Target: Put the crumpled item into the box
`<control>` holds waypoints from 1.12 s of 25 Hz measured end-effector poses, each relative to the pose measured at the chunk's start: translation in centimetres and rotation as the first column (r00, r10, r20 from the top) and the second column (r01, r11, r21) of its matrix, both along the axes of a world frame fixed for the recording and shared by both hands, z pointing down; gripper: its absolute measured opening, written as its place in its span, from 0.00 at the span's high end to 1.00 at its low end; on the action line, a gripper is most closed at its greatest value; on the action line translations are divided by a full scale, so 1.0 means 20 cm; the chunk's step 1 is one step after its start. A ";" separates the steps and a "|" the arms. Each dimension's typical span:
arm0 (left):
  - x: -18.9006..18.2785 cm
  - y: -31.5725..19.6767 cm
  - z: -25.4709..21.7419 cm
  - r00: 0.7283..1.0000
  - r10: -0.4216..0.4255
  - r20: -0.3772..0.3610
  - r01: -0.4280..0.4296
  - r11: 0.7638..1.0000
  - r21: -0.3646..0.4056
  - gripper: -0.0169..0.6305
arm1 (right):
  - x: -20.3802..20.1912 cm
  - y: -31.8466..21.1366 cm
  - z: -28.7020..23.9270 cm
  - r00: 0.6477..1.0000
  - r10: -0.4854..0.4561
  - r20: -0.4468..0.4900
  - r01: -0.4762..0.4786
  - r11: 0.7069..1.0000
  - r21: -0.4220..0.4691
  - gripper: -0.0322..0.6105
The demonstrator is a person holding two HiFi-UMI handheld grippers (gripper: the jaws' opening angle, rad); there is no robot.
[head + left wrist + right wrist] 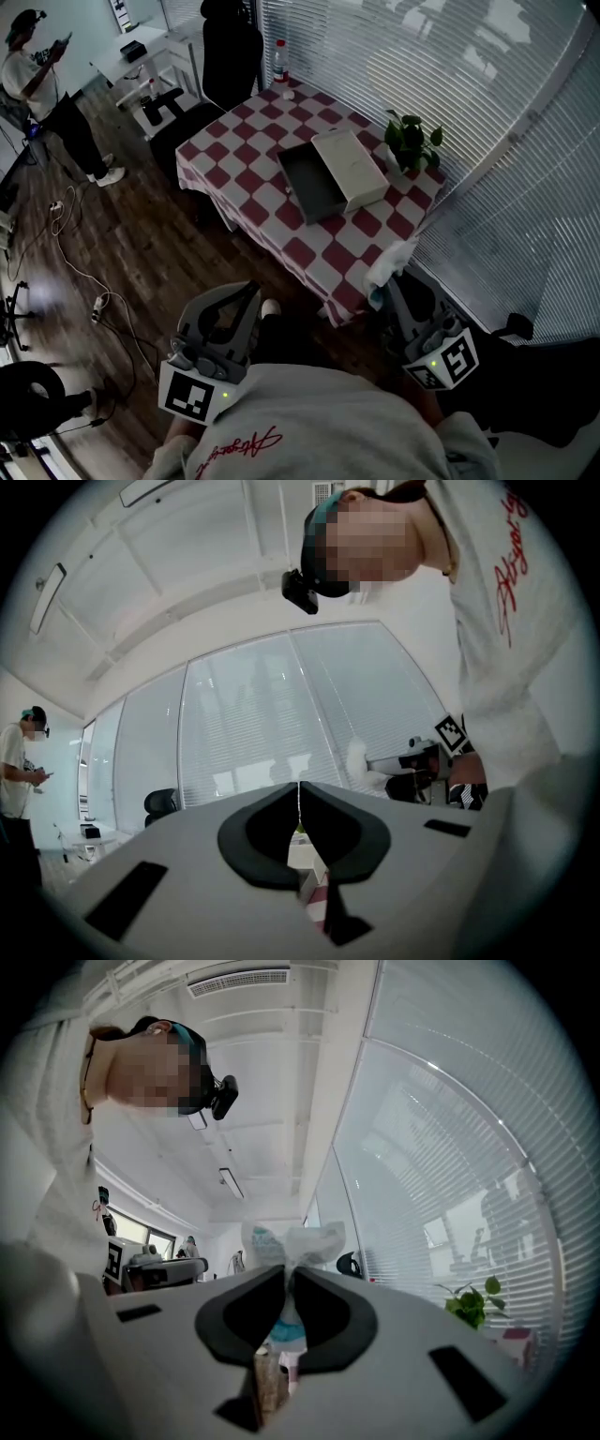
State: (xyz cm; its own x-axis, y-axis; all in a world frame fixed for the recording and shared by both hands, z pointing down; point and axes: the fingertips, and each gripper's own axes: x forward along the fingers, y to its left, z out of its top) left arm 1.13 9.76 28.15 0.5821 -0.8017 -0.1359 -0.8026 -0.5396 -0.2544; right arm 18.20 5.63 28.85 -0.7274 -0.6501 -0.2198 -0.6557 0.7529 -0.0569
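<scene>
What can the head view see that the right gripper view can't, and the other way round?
Only the head view: the open box with its white lid beside it. Only the right gripper view: the ceiling, and a close look at the right tongs pinched on the crumpled item. Both: the potted plant and that crumpled item.

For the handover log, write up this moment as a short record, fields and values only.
right tool: shut on the crumpled item, a white and blue wad
item position: by the near corner of the checked table in the head view
left tool: shut, nothing in it
box: open grey tray on the table, white lid beside it
box contents: none seen
task stage: item not yet in the box
</scene>
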 end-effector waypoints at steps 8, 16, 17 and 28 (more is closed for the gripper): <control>-0.09 -0.29 0.01 1.000 0.023 -0.001 -0.023 1.000 -0.011 0.95 | -0.08 -0.25 0.01 1.000 0.017 -0.018 -0.017 1.000 -0.012 0.88; -0.16 -0.58 0.02 0.998 0.064 -0.008 -0.064 0.998 -0.030 0.95 | -0.16 -0.51 0.01 0.998 0.056 -0.020 -0.056 0.998 -0.026 0.88; -0.17 -0.61 0.01 0.997 0.070 -0.008 -0.071 0.997 -0.029 0.95 | -0.18 -0.54 0.01 0.998 0.062 -0.023 -0.062 0.998 -0.024 0.88; -0.32 -0.95 -0.01 0.992 0.128 -0.009 -0.128 0.991 -0.022 0.95 | -0.32 -0.83 0.00 0.992 0.123 -0.033 -0.124 0.992 -0.012 0.88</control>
